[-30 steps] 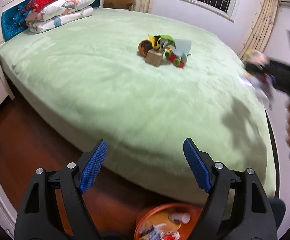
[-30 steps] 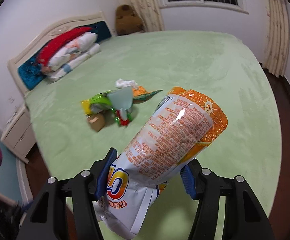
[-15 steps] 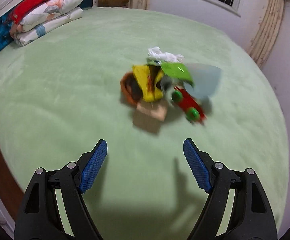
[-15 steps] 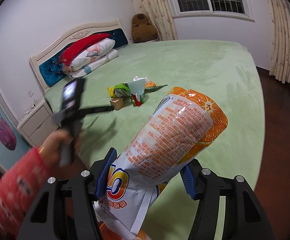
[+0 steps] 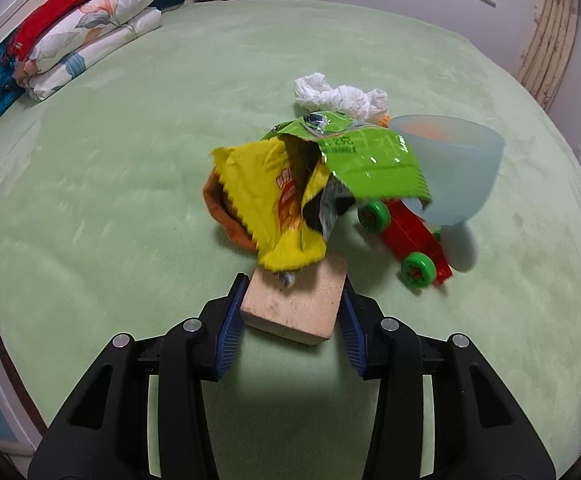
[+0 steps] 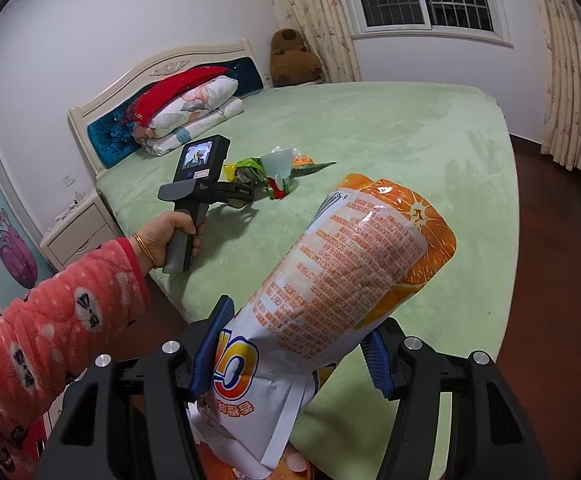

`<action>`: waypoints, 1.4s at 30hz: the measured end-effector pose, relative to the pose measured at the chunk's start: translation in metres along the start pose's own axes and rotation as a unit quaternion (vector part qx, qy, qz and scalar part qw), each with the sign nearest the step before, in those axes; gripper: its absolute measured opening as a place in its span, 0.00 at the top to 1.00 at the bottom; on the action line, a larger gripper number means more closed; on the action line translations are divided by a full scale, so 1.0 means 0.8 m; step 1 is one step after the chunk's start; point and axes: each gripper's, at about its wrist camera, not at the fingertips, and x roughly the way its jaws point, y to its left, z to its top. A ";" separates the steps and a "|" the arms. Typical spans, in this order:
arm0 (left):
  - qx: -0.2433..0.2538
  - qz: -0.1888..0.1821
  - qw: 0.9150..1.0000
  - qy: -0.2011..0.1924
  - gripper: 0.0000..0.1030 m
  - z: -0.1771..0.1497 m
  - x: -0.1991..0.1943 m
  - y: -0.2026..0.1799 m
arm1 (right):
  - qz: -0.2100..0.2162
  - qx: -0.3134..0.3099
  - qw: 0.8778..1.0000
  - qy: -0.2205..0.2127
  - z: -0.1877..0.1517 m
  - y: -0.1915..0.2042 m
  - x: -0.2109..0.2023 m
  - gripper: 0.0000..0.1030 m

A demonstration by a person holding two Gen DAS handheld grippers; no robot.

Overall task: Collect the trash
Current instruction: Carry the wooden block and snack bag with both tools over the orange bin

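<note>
Two claws at work over a green bed, one holding a bag, one closing on a block.

Tilted steeply down, the left gripper (image 5: 292, 312) is closing its jaws around a tan block (image 5: 295, 304); the blue pads (image 5: 232, 320) sit just beside its sides, though contact cannot be confirmed. A yellow wrapper (image 5: 274, 204) overlaps the block's far edge, with a green wrapper (image 5: 364, 156), crumpled white tissue (image 5: 338, 94), pale blue cup (image 5: 454, 172) and red toy car (image 5: 410, 236) heaped behind on the bed (image 5: 110, 200). Off the bed's edge, the right gripper (image 6: 290, 354) clamps an orange-and-white snack bag (image 6: 342, 272) slanting upward. The left hand (image 6: 172, 232), in a pink sleeve (image 6: 50, 332), reaches toward the pile.
</note>
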 end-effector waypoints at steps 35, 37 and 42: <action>0.090 -0.176 0.976 0.090 0.59 -0.414 -0.171 -0.009 | 0.110 -0.103 0.973 0.178 -0.170 0.113 0.095 0.42; 0.086 -0.174 0.974 0.117 0.59 -0.430 -0.155 -0.014 | 0.104 -0.100 0.968 0.206 -0.190 0.111 0.109 0.42; 0.072 -0.161 0.965 0.193 0.59 -0.464 -0.105 -0.027 | 0.077 -0.094 0.951 0.284 -0.239 0.101 0.150 0.42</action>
